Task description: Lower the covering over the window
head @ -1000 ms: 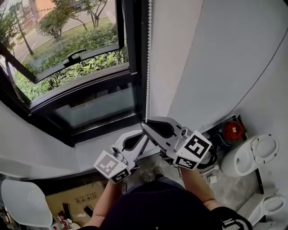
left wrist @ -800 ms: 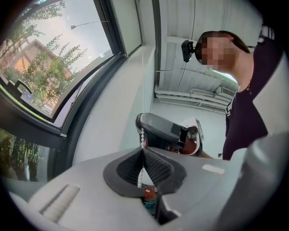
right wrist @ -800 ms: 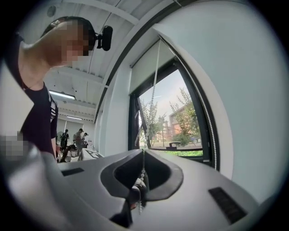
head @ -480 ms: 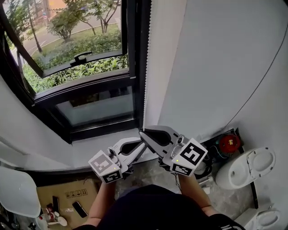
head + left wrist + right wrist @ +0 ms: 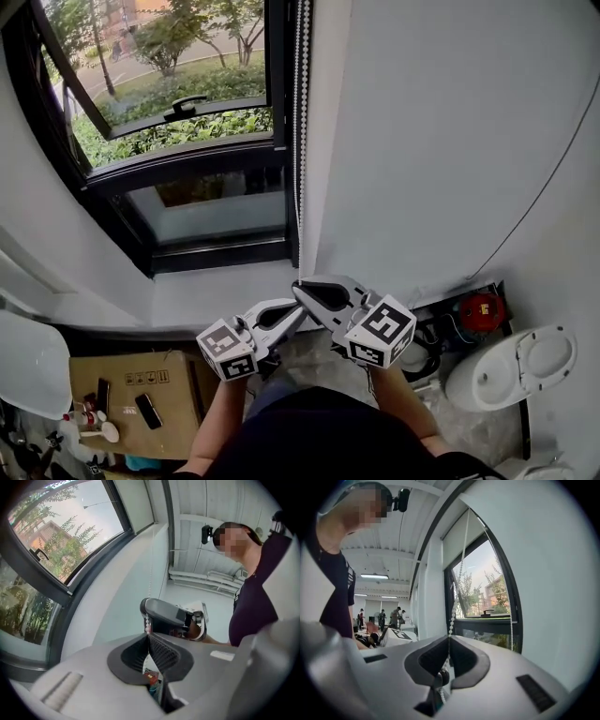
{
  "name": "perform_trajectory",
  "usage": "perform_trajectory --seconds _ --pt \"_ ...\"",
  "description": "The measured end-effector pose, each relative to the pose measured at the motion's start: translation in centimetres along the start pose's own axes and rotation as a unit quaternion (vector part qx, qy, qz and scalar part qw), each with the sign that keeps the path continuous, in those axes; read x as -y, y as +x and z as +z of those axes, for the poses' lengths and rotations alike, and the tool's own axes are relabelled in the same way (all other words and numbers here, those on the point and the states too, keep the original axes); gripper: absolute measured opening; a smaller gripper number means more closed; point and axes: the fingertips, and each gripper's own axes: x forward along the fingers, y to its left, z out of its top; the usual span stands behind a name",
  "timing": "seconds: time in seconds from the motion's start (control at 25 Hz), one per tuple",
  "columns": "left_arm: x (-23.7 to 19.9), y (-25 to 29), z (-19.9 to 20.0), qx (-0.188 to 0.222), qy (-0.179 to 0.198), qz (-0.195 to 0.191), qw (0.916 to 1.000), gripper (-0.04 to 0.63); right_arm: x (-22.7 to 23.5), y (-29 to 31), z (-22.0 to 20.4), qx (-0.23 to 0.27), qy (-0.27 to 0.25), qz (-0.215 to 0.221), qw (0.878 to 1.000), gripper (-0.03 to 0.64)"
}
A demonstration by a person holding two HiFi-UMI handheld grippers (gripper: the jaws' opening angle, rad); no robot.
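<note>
**Both grippers clamped on the blind's chain, mid-pull**

I have the left gripper and the right gripper tip to tip on the bead chain. The chain hangs down the right edge of the window, against the white wall. The right gripper sits just above the left. In each gripper view the jaws are pressed together with the beads pinched between them, and the chain runs taut upward from the tips.

I judge the step in hand to be a hand-over-hand draw on the chain to bring the covering down. The next move calls for one gripper to keep its pinch while the other lets go, reaches higher on the same strand and clamps again.

The blind itself is hard to read. A pale panel at the top of the window in the right gripper view is probably its lower edge, high up, with most of the glass uncovered. The roller is out of frame. Two strands hang side by side, and I cannot tell which one lowers the blind. The chain's bottom loop is hidden behind the grippers.
</note>
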Motion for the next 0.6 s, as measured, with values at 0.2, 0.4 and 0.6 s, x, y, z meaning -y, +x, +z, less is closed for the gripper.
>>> perform_trajectory --seconds 0.2,0.4,0.6 --pt "0.9 -0.6 -1.0 0.009 0.022 0.003 0.9997 0.015 -1.4 -0.6 -0.7 0.025 0.015 0.039 0.999 0.017" --pt "0.6 -1.8 -3.9 -0.036 0.023 0.018 0.9989 0.015 -2.1 -0.3 -3.7 -0.001 0.014 0.054 0.998 0.017" --pt "0.6 -2.4 -6.4 -0.063 -0.003 0.023 0.9977 0.015 -2.5 -0.3 -6.2 -0.02 0.034 0.069 0.997 0.017"
